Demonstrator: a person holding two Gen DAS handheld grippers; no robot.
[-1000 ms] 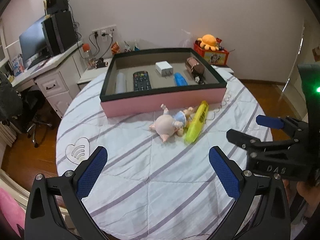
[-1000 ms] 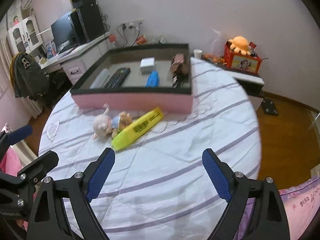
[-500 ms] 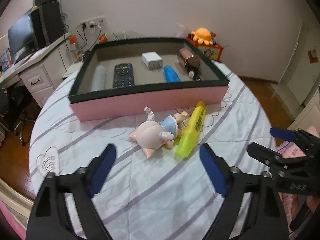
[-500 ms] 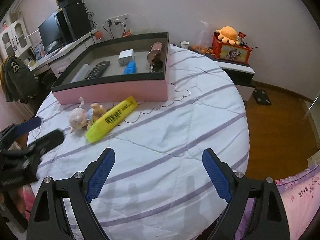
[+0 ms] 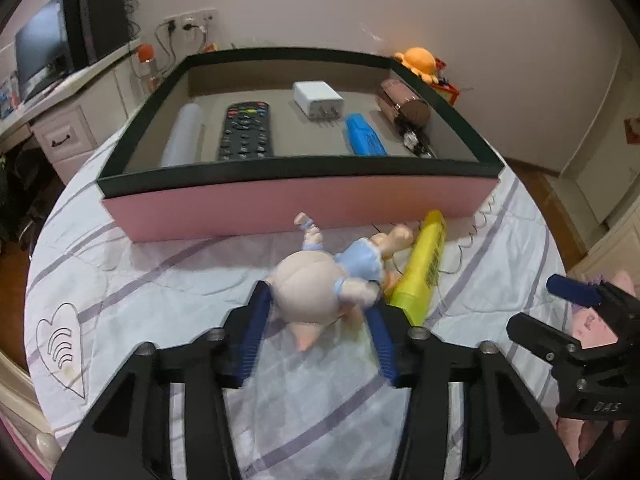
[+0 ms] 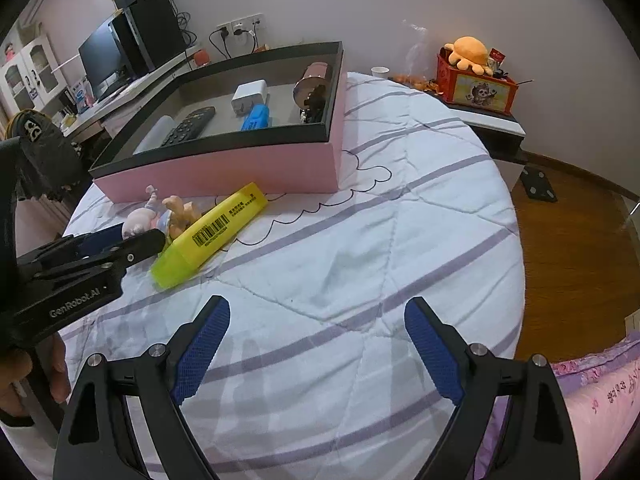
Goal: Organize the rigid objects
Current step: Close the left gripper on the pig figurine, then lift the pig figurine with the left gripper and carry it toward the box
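Note:
A pink pig figure in a blue dress (image 5: 316, 288) lies on the striped bedcover in front of the pink box (image 5: 296, 204). My left gripper (image 5: 316, 300) is closing on it, with the pads against both sides of its head. A big yellow highlighter (image 5: 424, 264) lies right beside the pig, touching it. In the right wrist view the pig (image 6: 140, 220) sits between the left gripper's (image 6: 136, 236) fingers, next to the highlighter (image 6: 212, 232). My right gripper (image 6: 318, 308) hovers open over bare cover, holding nothing.
The box (image 6: 224, 172) holds a black remote (image 5: 246, 130), a white charger (image 5: 318, 98), a blue highlighter (image 5: 364, 140), a brown cylinder (image 5: 404, 106) and a pale tube (image 5: 184, 134). A red box with an orange plush (image 6: 472, 76) stands at the back right. A desk with a monitor (image 6: 104, 64) is at the left.
My left gripper moved forward and down to the pig figure, and its jaws narrowed from wide open to the pig's sides. The right gripper drifted slightly, still open.

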